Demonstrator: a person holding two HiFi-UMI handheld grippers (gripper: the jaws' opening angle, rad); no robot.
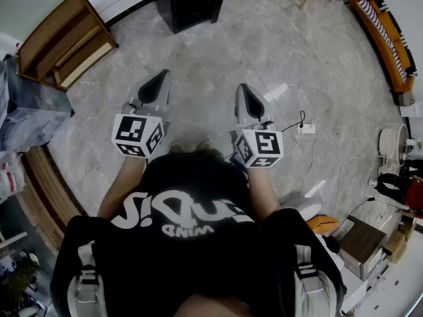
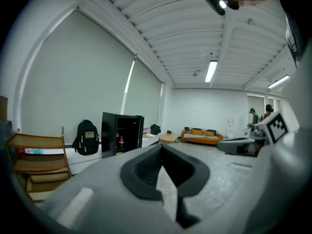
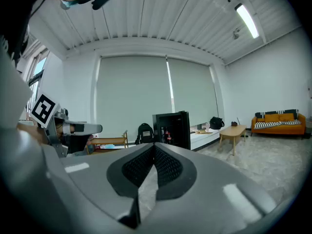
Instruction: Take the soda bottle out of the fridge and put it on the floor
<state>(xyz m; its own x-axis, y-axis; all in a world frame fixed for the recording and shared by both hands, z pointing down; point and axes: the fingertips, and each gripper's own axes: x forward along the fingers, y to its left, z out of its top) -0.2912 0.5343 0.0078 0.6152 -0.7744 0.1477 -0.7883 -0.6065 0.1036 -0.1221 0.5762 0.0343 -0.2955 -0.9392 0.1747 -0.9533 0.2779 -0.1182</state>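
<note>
A black fridge (image 1: 192, 4) stands across the grey floor, straight ahead of me. Its dark inside shows in both gripper views, with a red-labelled soda bottle (image 2: 120, 140) on a shelf among other bottles (image 3: 167, 135). My left gripper (image 1: 160, 76) and right gripper (image 1: 244, 88) are held side by side in front of the person's body, well short of the fridge (image 2: 119, 133). On both, the jaws are shut with the pads together and nothing between them.
A wooden shelf (image 1: 63, 38) stands to the left. A black backpack (image 2: 86, 137) leans by the wall beside the fridge. A low wooden table (image 3: 233, 132) and an orange sofa (image 1: 386, 38) are to the right. Cables and boxes (image 1: 360, 243) lie at the near right.
</note>
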